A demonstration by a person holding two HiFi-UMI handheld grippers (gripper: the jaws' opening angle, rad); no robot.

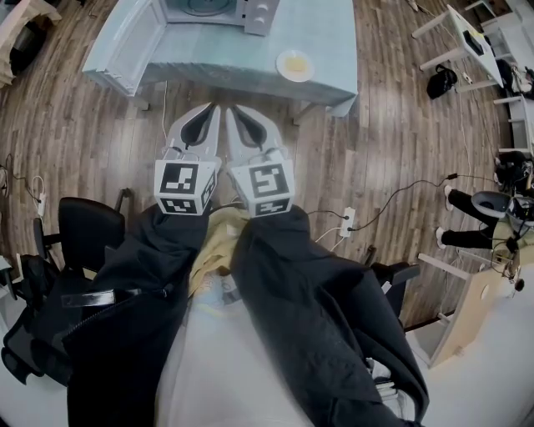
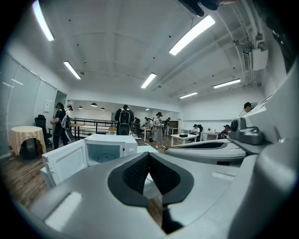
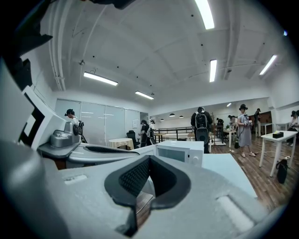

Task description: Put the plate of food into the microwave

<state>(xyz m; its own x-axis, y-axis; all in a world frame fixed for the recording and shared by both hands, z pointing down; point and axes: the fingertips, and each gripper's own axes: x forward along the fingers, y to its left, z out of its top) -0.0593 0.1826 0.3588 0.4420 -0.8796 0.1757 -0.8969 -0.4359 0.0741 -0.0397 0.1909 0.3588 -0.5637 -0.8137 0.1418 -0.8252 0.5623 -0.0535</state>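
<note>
Wood-plank floor (image 1: 384, 150) fills most of the head view, and along the top edge of the frame stands a table (image 1: 334, 50) under a pale blue cloth. At top centre on the table sits the white microwave (image 1: 250, 12), its door (image 1: 125, 46) swung wide open toward the upper left. The plate of food (image 1: 295, 65), white with something yellow on it, lies on the cloth just right of the microwave, near the table's front edge and apart from the oven. Both tongs hang side by side in the middle of the frame, over the floor and short of the table. The left gripper (image 1: 213, 108) and the right gripper (image 1: 234, 109) nearly touch, each with a marker cube (image 1: 185, 188) at its lower end, next to the person's dark sleeves (image 1: 317, 308). The left gripper view shows its jaws clenched tip to tip with nothing between them, and the right gripper view shows the same, pressed together and empty. A black office chair (image 1: 88, 229) stands at the left edge, and a white power strip (image 1: 346, 221) lies on the floor right of centre. Several people (image 3: 201, 126) stand far back in the room under long ceiling lights (image 3: 212, 70).
</note>
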